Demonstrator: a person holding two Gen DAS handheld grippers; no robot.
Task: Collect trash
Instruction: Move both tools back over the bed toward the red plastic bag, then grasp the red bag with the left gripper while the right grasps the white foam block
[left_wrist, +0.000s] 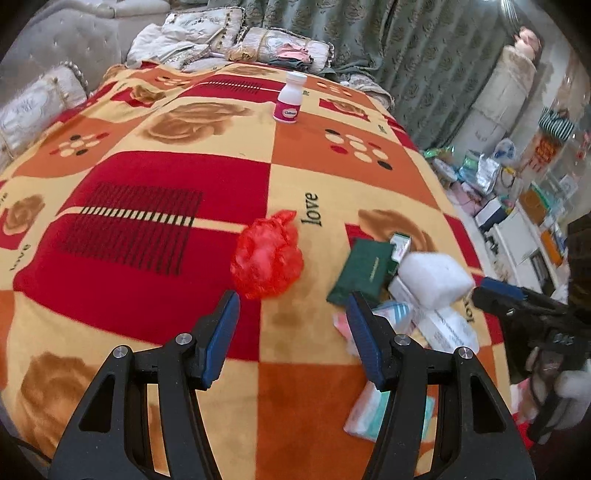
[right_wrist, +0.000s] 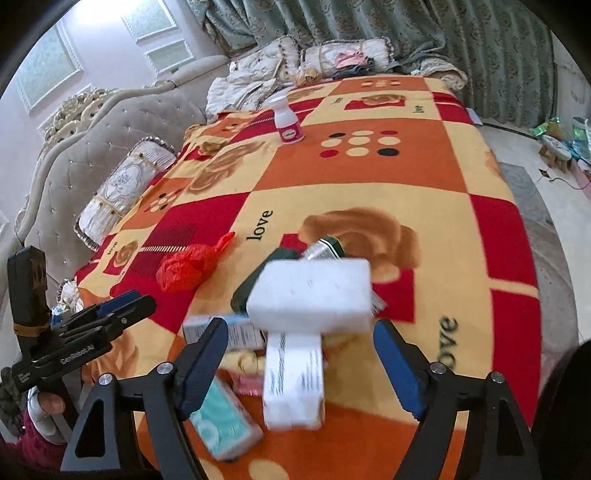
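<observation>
Right wrist view: the right hand-held gripper (right_wrist: 299, 354) is seen spread apart, empty, over a white foam block (right_wrist: 310, 291) atop the trash pile (right_wrist: 288, 376) gathered on the bed (right_wrist: 369, 166); the left hand-held gripper (left_wrist: 291, 317) is held apart beside a red bag (left_wrist: 266, 258).

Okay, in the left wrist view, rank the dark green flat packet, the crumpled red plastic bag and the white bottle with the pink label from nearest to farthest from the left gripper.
1. Crumpled red plastic bag, just beyond the left gripper, and dark green flat packet, at its right finger: too close to call.
2. White bottle with the pink label, far across the blanket.
</observation>
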